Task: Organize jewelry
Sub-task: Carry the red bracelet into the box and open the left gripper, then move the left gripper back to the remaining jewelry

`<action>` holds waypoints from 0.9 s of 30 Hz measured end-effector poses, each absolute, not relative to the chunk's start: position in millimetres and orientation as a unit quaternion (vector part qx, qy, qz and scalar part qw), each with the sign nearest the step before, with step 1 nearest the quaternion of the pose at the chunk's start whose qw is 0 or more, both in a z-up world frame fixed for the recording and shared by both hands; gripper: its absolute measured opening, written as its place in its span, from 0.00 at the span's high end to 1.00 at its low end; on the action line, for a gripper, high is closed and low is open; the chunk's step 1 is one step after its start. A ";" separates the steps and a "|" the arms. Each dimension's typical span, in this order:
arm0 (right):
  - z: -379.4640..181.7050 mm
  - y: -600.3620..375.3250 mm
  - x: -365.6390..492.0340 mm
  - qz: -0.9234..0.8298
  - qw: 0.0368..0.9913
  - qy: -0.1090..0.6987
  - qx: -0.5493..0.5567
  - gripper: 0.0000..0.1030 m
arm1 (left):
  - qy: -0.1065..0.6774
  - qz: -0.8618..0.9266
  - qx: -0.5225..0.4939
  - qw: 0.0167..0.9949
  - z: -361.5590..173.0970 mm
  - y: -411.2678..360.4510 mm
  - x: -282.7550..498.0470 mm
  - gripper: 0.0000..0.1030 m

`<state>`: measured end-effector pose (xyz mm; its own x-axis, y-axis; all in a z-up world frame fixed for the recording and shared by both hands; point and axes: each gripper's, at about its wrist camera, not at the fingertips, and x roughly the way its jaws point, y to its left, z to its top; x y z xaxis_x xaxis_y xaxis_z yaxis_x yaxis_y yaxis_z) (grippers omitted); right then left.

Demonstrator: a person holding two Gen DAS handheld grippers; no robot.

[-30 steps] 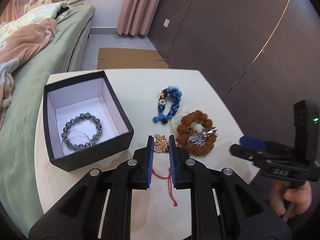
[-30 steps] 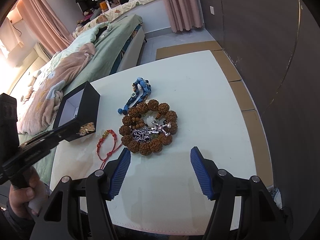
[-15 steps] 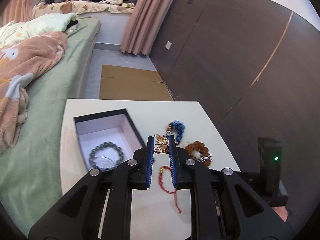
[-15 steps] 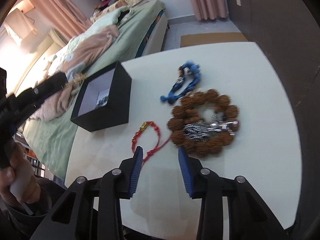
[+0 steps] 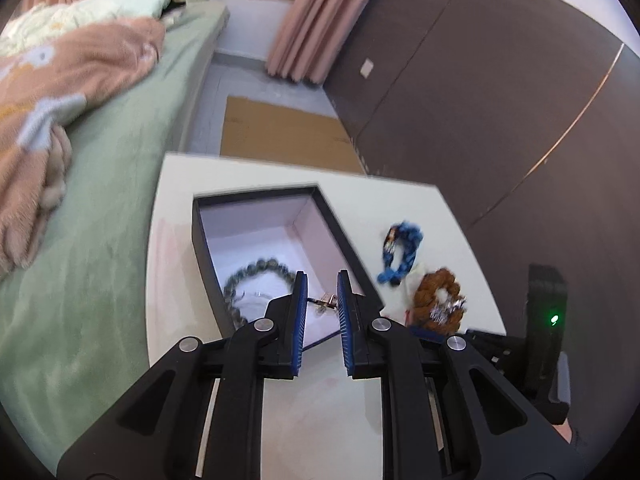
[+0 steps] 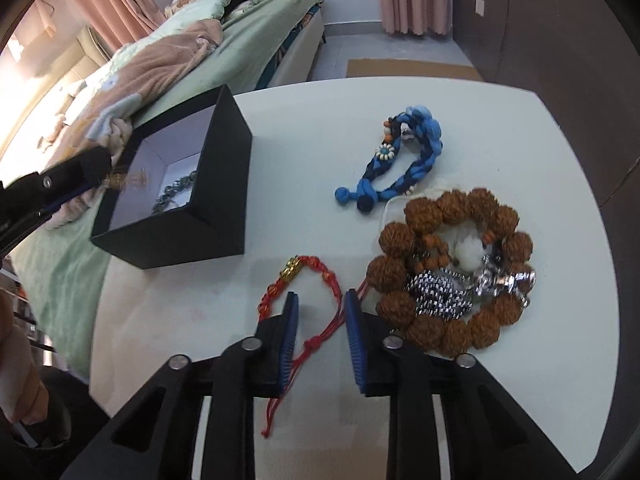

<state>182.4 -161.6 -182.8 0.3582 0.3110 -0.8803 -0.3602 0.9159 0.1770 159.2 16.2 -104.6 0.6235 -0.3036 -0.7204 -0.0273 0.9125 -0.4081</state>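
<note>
My left gripper [image 5: 320, 280] hangs over the open black box [image 5: 256, 196]. Its jaws stand a little apart, and a small gold piece [image 5: 325, 301] shows between them, blurred; from the right wrist view [image 6: 128, 178] it is at the fingertips above the box. A dark bead bracelet [image 5: 256, 274] lies in the box. My right gripper [image 6: 319, 300] is open on the table, its fingers on either side of the red string bracelet [image 6: 316, 276]. A blue braided bracelet [image 6: 404, 160] and a brown bead bracelet [image 6: 448, 272] with silver pieces [image 6: 472, 284] lie to its right.
The white table [image 6: 440, 92] stands beside a green bed [image 5: 112, 152] with a blanket. A dark wall [image 5: 500, 100] runs along the right. Cardboard [image 5: 280, 132] lies on the floor behind the table.
My left gripper has moved left over the box with the gold piece and its jaws have parted slightly. My right gripper has narrowed and come down around the red string bracelet.
</note>
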 end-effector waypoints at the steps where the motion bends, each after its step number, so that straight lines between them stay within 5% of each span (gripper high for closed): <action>1: -183.5 -160.4 183.5 0.203 0.823 0.530 -0.027 0.94 | 0.434 -0.078 -0.196 0.876 -108.5 16.9 159.9 0.67; 6: -168.0 -161.1 182.3 0.212 0.833 0.511 -0.011 0.99 | 0.443 -0.084 -0.209 0.867 -113.8 24.9 155.7 0.50; 23: -87.4 -159.5 158.3 0.281 0.878 0.382 0.064 0.99 | 0.437 -0.068 -0.240 0.864 -106.8 61.4 144.2 0.48; 27: -76.4 -151.7 155.4 0.303 0.878 0.361 0.077 0.99 | 0.410 -0.064 -0.230 0.880 -89.9 66.0 135.7 0.37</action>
